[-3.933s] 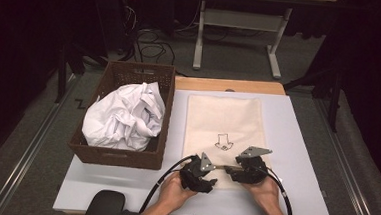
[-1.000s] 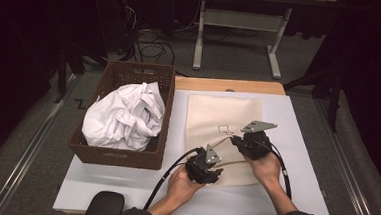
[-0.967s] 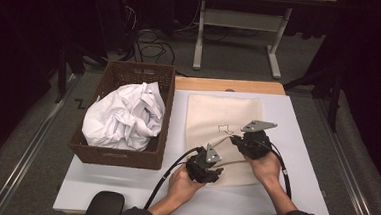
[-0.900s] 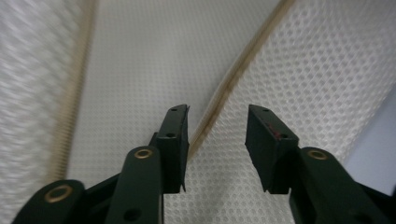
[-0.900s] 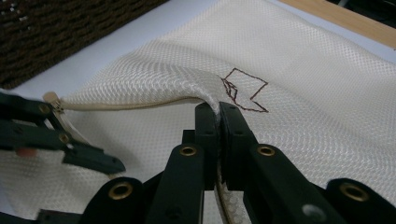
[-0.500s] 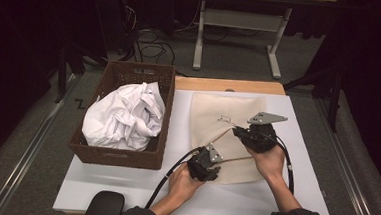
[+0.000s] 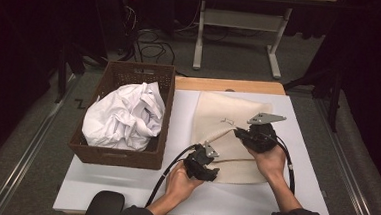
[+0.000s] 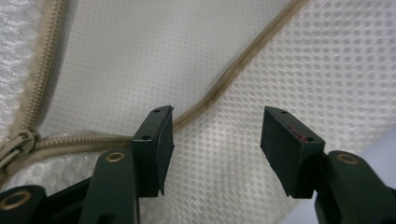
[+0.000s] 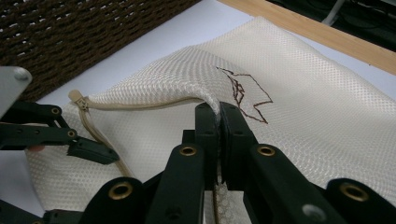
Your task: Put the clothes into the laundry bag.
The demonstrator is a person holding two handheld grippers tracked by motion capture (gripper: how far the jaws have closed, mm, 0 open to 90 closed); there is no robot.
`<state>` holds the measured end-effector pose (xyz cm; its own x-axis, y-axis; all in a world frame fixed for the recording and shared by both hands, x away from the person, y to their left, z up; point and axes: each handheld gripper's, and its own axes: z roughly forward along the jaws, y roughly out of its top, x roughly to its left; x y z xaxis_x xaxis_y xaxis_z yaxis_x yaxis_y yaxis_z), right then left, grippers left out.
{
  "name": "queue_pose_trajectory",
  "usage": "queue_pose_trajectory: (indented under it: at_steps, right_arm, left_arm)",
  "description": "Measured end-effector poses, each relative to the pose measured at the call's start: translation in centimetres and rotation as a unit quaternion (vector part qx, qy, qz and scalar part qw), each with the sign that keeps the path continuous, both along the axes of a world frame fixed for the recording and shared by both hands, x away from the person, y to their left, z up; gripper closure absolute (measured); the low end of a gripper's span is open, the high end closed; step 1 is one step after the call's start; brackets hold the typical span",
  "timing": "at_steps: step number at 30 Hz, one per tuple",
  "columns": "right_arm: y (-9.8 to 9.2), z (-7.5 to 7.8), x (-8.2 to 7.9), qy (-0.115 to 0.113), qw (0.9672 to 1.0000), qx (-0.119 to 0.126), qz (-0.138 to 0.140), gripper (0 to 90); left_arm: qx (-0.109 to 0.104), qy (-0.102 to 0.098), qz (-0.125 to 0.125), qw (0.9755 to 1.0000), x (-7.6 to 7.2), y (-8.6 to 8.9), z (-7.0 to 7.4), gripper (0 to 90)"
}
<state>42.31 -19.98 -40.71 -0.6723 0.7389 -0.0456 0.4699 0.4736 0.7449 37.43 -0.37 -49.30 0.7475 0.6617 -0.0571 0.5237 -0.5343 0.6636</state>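
A cream mesh bag (image 7: 227, 125) is laid flat on the white worktop (image 7: 173, 186), to the right of a brown wicker basket (image 7: 120, 151) in which a crumpled white cloth (image 7: 123, 116) is heaped. The right tongs (image 9: 218, 109) are seen clamped together on the upper layer of the bag at its zip edge, and that layer is lifted into a soft ridge; how much mesh is caught between the pads cannot be made out, since the jaws cover the spot. In the high view the right tongs (image 7: 239, 133) are held over the middle of the bag, and their tips are partly masked by the grey plate and the hand behind them. The left tongs (image 8: 217, 142) are shown with their jaws apart, having just been opening; mesh and a beige zip (image 8: 219, 86) lie beyond them, but neither pad is pressed on the fabric. The zip slider is cut off at the left edge of the left gripper view and is blurred. From above, the left tongs (image 7: 206, 156) are placed at the near left part of the bag, their tips hidden under the gripper's own body. A small dark red stitched outline (image 9: 245, 93) is visible on the bag; its shape is hard to read. The near edge of the bag is partly covered by both hands. The far background is dark, and only a table frame (image 7: 238, 35) and cables are discernible there.
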Motion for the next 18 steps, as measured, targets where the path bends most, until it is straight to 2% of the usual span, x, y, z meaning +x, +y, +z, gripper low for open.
queue_pose_trajectory:
  at_steps: [2, 4, 7, 13, 18]
  right_arm:
    - [-0.1, -0.1, 0.0, 0.003, 1.0000, 0.003, -0.004, 88.1]
    - [-0.2, -0.2, 0.1, 0.004, 1.0000, 0.002, -0.004, 88.1]
    - [-0.1, -0.3, 0.0, 0.003, 1.0000, -0.003, 0.001, 88.1]
    - [0.0, -0.2, 0.0, 0.004, 1.0000, -0.009, 0.002, 88.1]
    - [0.2, -0.3, -0.1, 0.004, 0.9998, -0.021, 0.007, 88.1]
  left_arm:
    - [0.001, 0.005, -0.005, 1.0000, -0.1, 0.0, 0.4, 43.1]
    - [0.007, 0.002, -0.013, 0.9999, -0.4, 0.0, 0.8, 42.5]
    - [0.038, -0.002, -0.022, 0.9990, -0.6, 0.3, 1.6, 42.2]
    - [0.035, 0.007, -0.027, 0.9990, -0.6, 1.5, 2.7, 41.5]
    - [0.021, 0.013, -0.033, 0.9991, -0.9, 2.2, 3.6, 39.4]
